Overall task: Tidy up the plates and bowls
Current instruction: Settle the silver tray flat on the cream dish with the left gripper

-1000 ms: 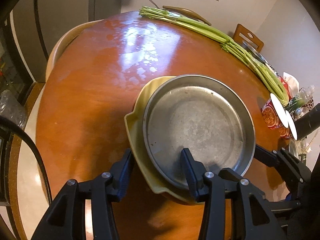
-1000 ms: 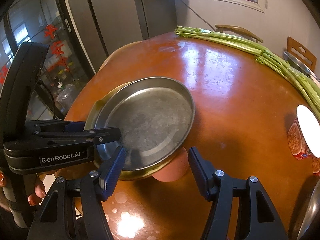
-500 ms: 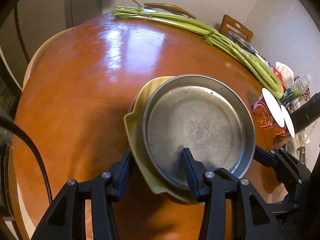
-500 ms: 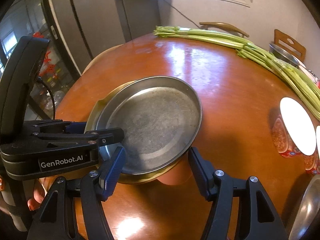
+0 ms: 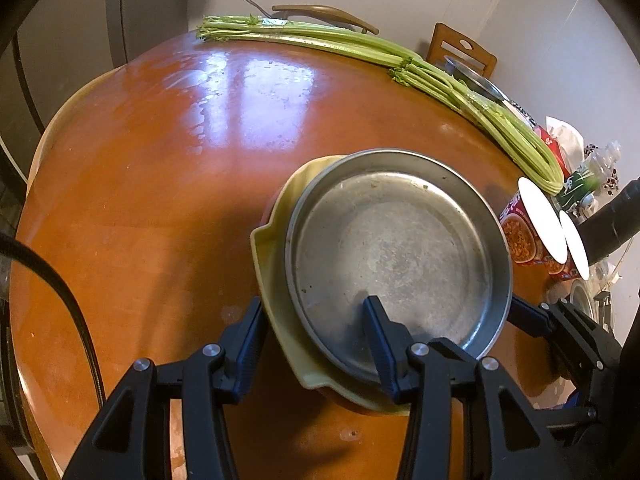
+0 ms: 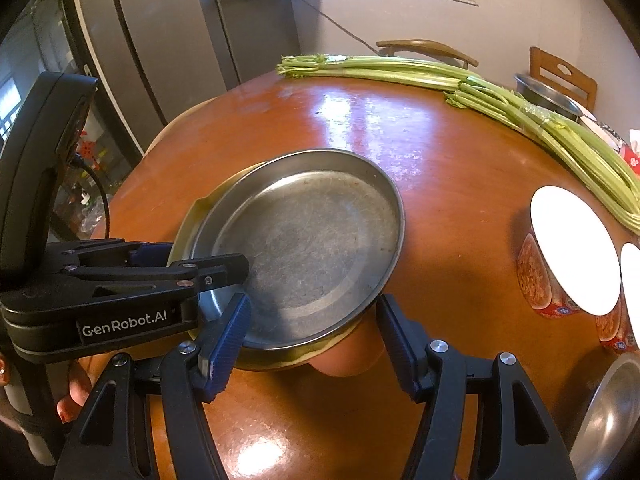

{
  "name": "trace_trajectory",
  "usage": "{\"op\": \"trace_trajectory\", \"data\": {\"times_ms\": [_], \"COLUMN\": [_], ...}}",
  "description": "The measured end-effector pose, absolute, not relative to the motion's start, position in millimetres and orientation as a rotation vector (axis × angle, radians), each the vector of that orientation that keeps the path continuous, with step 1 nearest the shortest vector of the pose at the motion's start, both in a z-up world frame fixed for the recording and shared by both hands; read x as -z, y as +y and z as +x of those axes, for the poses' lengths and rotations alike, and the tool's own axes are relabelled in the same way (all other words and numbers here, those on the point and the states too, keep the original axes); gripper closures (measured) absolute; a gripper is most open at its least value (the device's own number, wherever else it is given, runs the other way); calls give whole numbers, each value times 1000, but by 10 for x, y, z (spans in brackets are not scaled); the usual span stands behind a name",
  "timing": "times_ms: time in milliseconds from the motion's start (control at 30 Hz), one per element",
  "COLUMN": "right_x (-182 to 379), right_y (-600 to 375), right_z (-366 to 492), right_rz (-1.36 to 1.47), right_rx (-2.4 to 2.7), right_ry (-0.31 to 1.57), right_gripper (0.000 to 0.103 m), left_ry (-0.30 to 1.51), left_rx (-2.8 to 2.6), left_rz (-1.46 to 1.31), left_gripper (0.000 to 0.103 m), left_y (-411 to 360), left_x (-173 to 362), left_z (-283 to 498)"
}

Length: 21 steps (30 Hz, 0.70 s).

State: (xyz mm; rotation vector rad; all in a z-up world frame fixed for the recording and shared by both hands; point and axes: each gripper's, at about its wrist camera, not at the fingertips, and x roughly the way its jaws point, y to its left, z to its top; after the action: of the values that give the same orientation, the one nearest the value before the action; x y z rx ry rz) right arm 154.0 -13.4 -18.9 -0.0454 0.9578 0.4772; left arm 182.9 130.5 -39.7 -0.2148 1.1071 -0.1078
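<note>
- left gripper point(image 5: 316, 344) is clamped across the near rim of the stack: one finger lies inside the metal plate point(image 5: 396, 252), the other outside the yellow dish point(image 5: 276, 240) beneath it.
- right gripper point(image 6: 316, 340) straddles the stack's near right edge, one finger over the plate's rim, the other beside the orange bowl point(image 6: 344, 360) at the bottom; its pads' contact is hidden, so whether it grips cannot be told.
- round wooden table point(image 5: 140, 200) carries the stack near its middle-front; its near edge is cut off by both grippers.
- celery bunch point(image 5: 400, 60) runs along the far rim, and its right end curves out of clear view.
- instant noodle cups point(image 6: 568, 256) stand to the right, the second cut off by the frame.
- orange bowl shows only as a sliver under the yellow dish.
- against a second ago, the stack holds the same place between the fingers, while the table and celery have slid sideways behind it.
</note>
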Motion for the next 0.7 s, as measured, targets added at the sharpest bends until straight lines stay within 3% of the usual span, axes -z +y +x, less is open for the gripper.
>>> {"op": "trace_trajectory", "data": {"times_ms": [700], "right_x": [32], "right_y": [-219], "right_z": [1407], "right_rz": [-49], "right_rx": [-428], "right_ry": [895], "right_gripper": [36], "left_ry": [1024], "left_rx": [52], "left_rz": [-223], "left_gripper": [54], "left_y": [1441], "left_x": [180], "left_z": [1576]}}
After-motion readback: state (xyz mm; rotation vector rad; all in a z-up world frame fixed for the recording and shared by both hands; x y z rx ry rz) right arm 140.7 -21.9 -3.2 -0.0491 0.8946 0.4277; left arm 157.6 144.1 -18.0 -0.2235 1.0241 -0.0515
